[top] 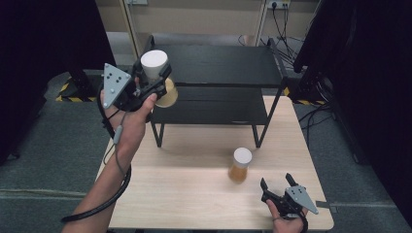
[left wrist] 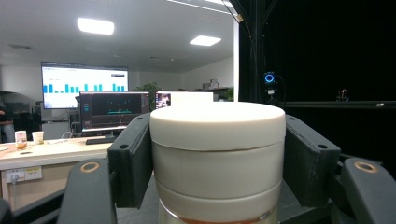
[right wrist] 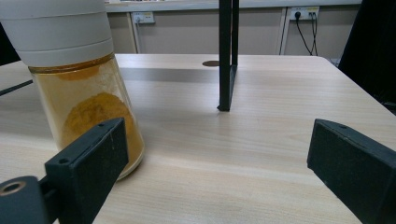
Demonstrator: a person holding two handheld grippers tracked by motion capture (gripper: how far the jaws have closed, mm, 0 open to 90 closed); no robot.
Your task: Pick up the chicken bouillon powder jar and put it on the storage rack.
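Our left gripper (top: 154, 80) clamps one jar (top: 156, 73) at the shelf's (top: 218, 65) nine o'clock; our right gripper (top: 277, 182), jaws apart, sits at four o'clock of the second jar (top: 240, 165).

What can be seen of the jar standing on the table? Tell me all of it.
The jar on the table is clear, looks like glass or plastic, with yellow-orange powder inside and a white ribbed cap. It stands upright on the pale wooden table, in front of the black shelf. The open right hand-held gripper sits near it, not touching.

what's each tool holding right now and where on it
The left tool is shut on a jar, clamped across its white lid. The right tool is open and holds nothing; a second jar stands on the table just beyond it.
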